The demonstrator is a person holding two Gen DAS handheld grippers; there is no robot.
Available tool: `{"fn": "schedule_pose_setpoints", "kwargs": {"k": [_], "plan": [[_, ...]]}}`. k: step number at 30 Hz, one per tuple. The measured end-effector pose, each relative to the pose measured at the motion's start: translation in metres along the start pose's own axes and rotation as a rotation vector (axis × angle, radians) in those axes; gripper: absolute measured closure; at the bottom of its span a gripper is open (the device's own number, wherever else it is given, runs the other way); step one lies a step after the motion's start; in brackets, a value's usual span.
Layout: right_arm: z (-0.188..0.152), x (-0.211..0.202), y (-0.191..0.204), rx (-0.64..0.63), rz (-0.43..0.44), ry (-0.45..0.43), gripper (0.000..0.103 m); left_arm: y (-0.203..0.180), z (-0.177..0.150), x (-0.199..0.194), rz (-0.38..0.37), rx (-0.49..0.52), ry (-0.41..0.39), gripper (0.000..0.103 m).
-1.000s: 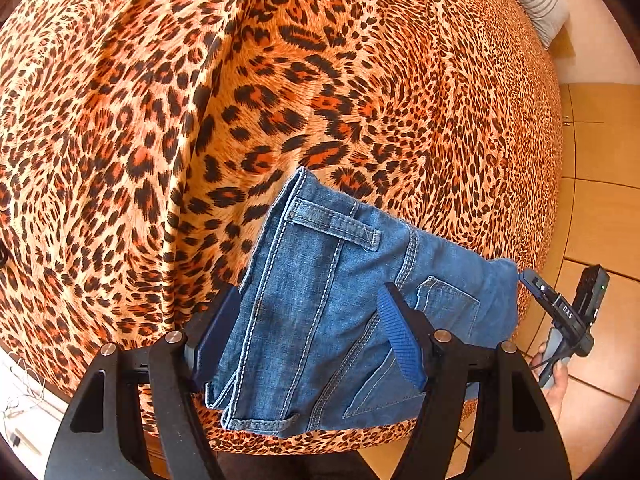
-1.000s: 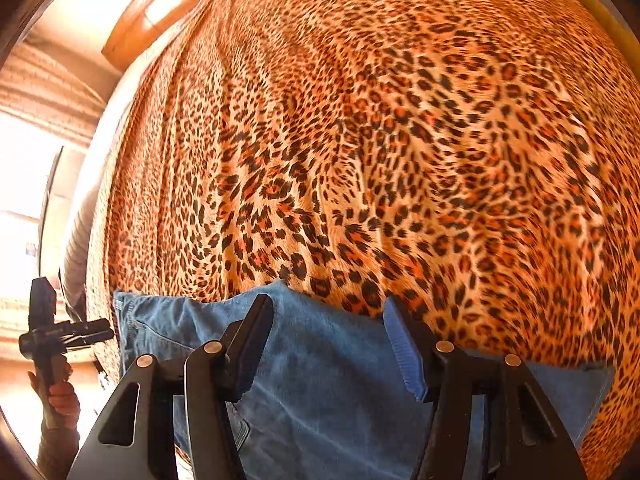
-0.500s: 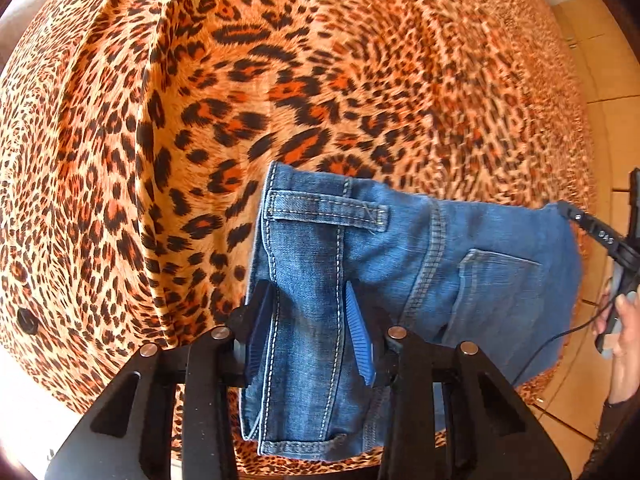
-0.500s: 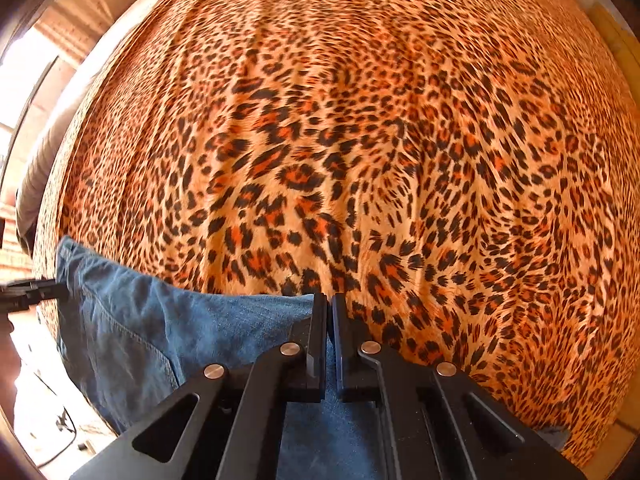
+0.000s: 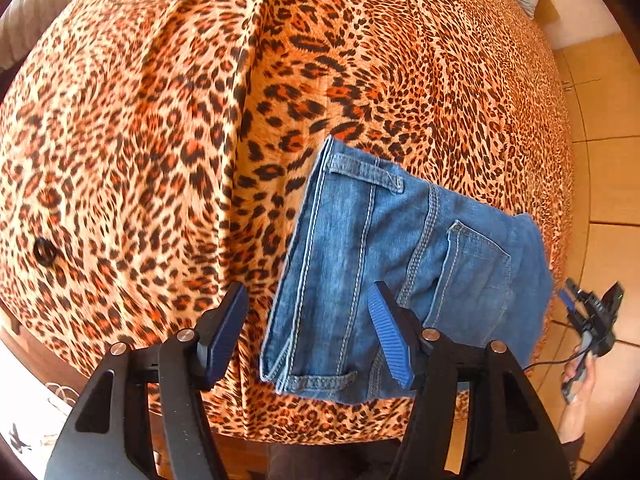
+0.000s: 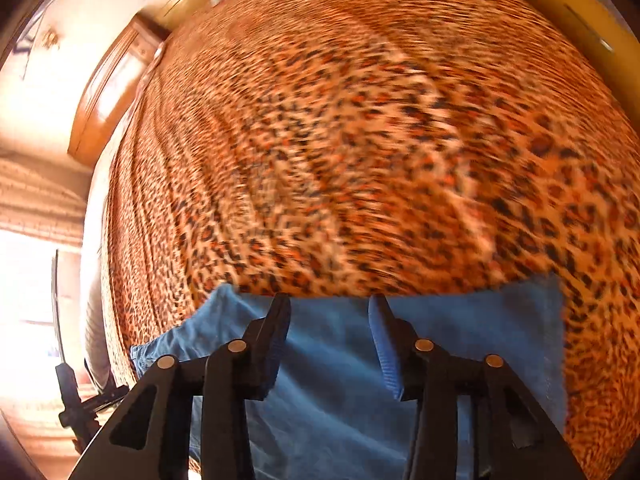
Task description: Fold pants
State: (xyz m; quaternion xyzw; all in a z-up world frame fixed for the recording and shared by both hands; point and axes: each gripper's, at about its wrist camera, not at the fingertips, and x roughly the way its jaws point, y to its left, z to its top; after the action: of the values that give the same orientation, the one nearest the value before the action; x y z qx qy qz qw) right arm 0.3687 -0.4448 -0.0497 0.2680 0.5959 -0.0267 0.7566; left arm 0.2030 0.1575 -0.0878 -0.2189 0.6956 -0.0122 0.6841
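On the leopard bedspread (image 5: 360,80), folded pants (image 5: 400,280) lie apparently released.

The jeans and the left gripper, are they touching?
Cannot tell. In the left wrist view the left gripper is open over the jeans; one of its fingers overlaps the denim, but no gap or contact shows plainly.
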Motion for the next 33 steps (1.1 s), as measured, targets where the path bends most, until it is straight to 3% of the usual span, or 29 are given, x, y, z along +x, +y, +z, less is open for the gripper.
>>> {"fn": "schedule_pose_setpoints", "kwargs": {"k": [4,7,9,14,15,16,17,20,22,24,25,27,28,29,33], "plan": [[-0.03,-0.031,-0.079,0.143,-0.069,-0.005,0.058,0.002,-0.022,0.013,-0.067,-0.077,0.065,0.041],[-0.06,-0.049,-0.122,0.24,-0.067,-0.018,0.056,0.003,-0.044,0.021,-0.12,-0.116,0.096,0.04],[-0.076,-0.058,-0.145,0.283,-0.047,-0.027,0.039,0.003,-0.054,0.027,-0.134,-0.134,0.1,0.032],[-0.103,-0.046,-0.154,0.298,-0.005,0.006,0.035,-0.003,-0.057,0.036,-0.073,-0.178,0.092,0.031],[-0.105,-0.043,-0.15,0.272,-0.008,-0.001,0.043,-0.005,-0.058,0.035,-0.045,-0.179,0.082,0.033],[-0.105,-0.041,-0.143,0.232,-0.022,0.0,0.058,-0.012,-0.059,0.035,0.004,-0.172,0.066,0.045],[-0.105,-0.043,-0.138,0.195,-0.05,0.006,0.102,-0.019,-0.059,0.037,0.068,-0.147,0.051,0.056],[-0.102,-0.041,-0.145,0.197,-0.11,-0.006,0.098,-0.028,-0.062,0.044,0.179,-0.082,0.057,0.058],[-0.102,-0.051,-0.162,0.264,-0.065,-0.011,0.095,-0.032,-0.066,0.035,0.181,-0.083,0.057,0.058],[-0.11,-0.07,-0.172,0.321,0.025,-0.072,0.09,-0.041,-0.074,0.009,0.179,-0.033,0.011,0.058],[-0.114,-0.076,-0.174,0.346,0.07,-0.09,0.084,-0.048,-0.077,-0.004,0.202,0.009,-0.019,0.058],[-0.13,-0.087,-0.183,0.394,0.129,-0.119,0.047,-0.072,-0.082,-0.027,0.296,0.117,-0.096,0.054],[-0.137,-0.089,-0.186,0.413,0.146,-0.129,0.042,-0.086,-0.083,-0.036,0.327,0.174,-0.126,0.046],[-0.146,-0.087,-0.189,0.429,0.171,-0.129,0.041,-0.101,-0.082,-0.041,0.339,0.227,-0.143,0.04],[-0.167,-0.06,-0.191,0.506,0.232,-0.113,0.041,-0.17,-0.065,-0.035,0.297,0.405,-0.128,0.037]]}}
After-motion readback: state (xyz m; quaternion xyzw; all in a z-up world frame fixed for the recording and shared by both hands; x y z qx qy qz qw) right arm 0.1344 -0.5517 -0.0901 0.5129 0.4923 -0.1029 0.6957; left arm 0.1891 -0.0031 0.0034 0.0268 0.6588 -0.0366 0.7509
